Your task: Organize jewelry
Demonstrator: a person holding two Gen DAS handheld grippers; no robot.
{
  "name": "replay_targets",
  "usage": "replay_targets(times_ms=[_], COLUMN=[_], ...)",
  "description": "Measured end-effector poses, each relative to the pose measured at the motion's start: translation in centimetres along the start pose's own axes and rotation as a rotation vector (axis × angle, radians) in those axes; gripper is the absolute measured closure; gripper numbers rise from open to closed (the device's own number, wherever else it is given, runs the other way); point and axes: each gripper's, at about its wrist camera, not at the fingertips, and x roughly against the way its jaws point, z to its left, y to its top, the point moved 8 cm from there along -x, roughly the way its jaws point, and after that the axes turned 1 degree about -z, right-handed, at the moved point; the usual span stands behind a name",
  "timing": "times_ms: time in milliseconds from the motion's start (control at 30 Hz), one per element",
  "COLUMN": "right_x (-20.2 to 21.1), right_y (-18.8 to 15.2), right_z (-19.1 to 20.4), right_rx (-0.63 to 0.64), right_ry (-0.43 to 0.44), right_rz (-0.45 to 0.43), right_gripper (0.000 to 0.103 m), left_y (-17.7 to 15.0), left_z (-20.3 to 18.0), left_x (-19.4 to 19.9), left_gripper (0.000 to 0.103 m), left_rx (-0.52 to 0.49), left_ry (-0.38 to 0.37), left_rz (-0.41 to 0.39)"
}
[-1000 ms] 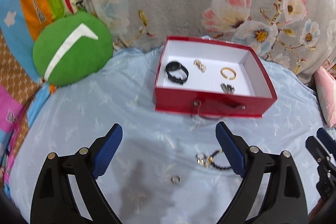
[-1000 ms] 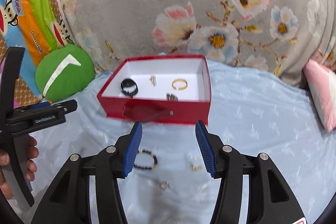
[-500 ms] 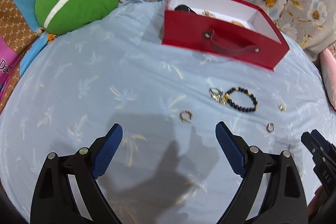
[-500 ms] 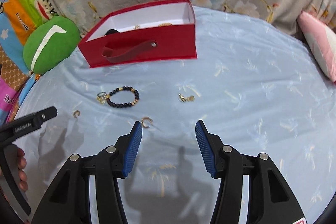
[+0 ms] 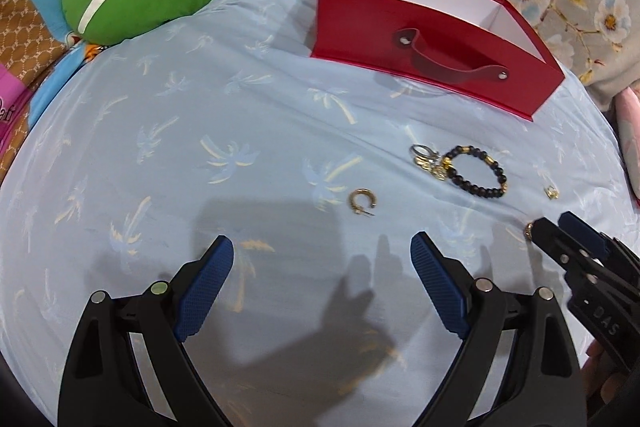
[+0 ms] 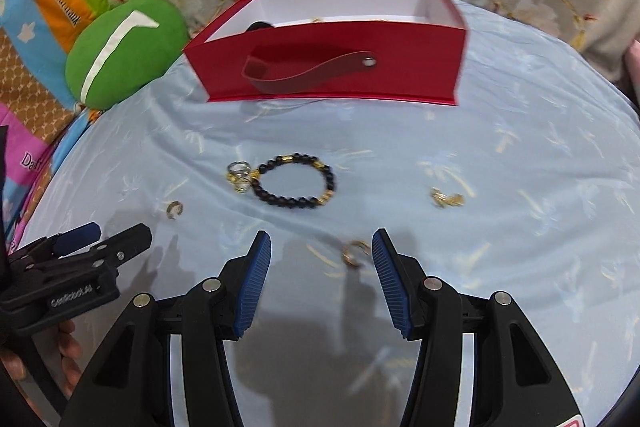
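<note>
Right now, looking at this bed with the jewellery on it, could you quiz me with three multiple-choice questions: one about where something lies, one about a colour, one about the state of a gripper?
1. Where does the small gold hoop earring lie?
A. Between the right gripper fingertips, on the pale blue palm-print sheet
B. Inside the box
C. On the green pillow

2. What colour is the outside of the open cardboard box?
A. Blue
B. Red
C. Yellow

3. How does the left gripper stand?
A. Shut on the black-and-gold bead bracelet
B. Shut on nothing
C. Open, holding nothing

Answers: 1 A, the hoop sits on the sheet in the gap between the blue pads, nearer the right one, untouched as far as I can tell. 2 B, its walls and strap handle are red, its inside white. 3 C, its pads stand wide apart over bare sheet.
</note>
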Motion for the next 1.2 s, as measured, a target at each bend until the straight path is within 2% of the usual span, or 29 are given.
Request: replay_targets(times_ms=[100, 333, 500, 600, 667, 767, 933, 967, 1033, 1200], right_x=[-2.1, -5.8, -6.8, -6.9, -6.8, -6.7, -6.3, -6.1, -5.2, -3.0], right_y=[0.6, 1.7, 2.7, 2.8, 2.8, 2.8, 2.4, 2.4, 2.6, 3.0], right_z=[1.0, 1.3, 1.6, 1.6, 1.4, 0.8, 0.1, 0.0, -0.3, -1.4], right_rx=[0.007, -0.007, 0.012, 0.039, 0.049, 0.033, 0.009, 0.003, -0.016, -0.054], right_ry=[0.006, -0.003, -0.025, -0.057, -0.064, -0.065, -0.061, -0.062, -0.051, -0.043], right_rz=[0.019, 0.059, 0.045, 0.038, 0.035, 0.035, 0.031, 0.028, 0.005, -0.026], right_gripper=[0.041, 0.04, 0.04, 0.058, 0.076, 0.089, 0.089, 0.092, 0.103, 0.103], left_y=[0.2, 0.4, 0.4, 0.4, 0.4, 0.4, 0.5, 0.5, 0.6, 0.8], left_z=[1.1, 1.8, 1.4, 1.1, 0.9, 0.5, -0.1, -0.2, -0.4, -0.9], left_x=[-0.2, -0.8, -1.4, -1.7, -2.0, -2.3, -2.6, -2.6, -2.5, -2.3], left_gripper=[0.015, 0.015, 0.015, 0.015, 0.015, 0.015, 0.015, 0.015, 0.015, 0.015], left_rx=[0.016, 0.03, 0.022, 0.023, 0.022, 0.015, 0.009, 0.007, 0.003, -0.003], left_ry=[0.009, 0.006, -0.012, -0.023, -0.029, -0.034, -0.046, -0.047, -0.05, -0.059], left_rz=[0.002, 0.008, 0.014, 0.019, 0.024, 0.027, 0.033, 0.032, 0.029, 0.022])
